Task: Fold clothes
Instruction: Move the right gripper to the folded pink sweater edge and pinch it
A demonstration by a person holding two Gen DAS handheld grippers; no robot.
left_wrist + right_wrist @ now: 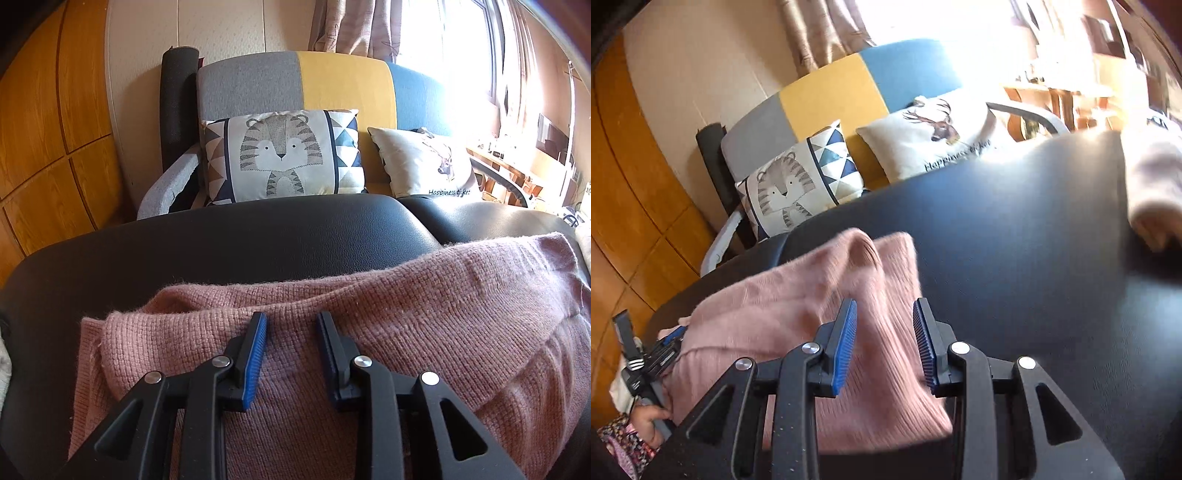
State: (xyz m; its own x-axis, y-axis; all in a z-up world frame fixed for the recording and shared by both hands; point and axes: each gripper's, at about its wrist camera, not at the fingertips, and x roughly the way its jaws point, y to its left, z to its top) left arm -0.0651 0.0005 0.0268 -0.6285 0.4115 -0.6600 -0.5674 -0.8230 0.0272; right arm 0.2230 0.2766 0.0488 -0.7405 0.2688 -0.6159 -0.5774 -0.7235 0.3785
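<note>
A pink knit sweater [369, 314] lies folded on a black leather surface [221, 251]. My left gripper [291, 320] hovers over the sweater's near left part, open, with knit showing below the gap and nothing pinched between the blue pads. In the right wrist view the same sweater [812, 295] is a folded bundle, and my right gripper [884, 308] stands open just above its right side, the pads clear of the cloth. The left gripper [670, 341] shows at the sweater's left edge, held by a hand [646, 417].
A pale pink garment [1152, 177] lies at the far right of the black surface [1034, 240]. Behind it stands a grey, yellow and blue sofa [343, 81] with a tiger cushion [280, 155] and a deer cushion [424, 162]. Wooden panelling [44, 129] is on the left.
</note>
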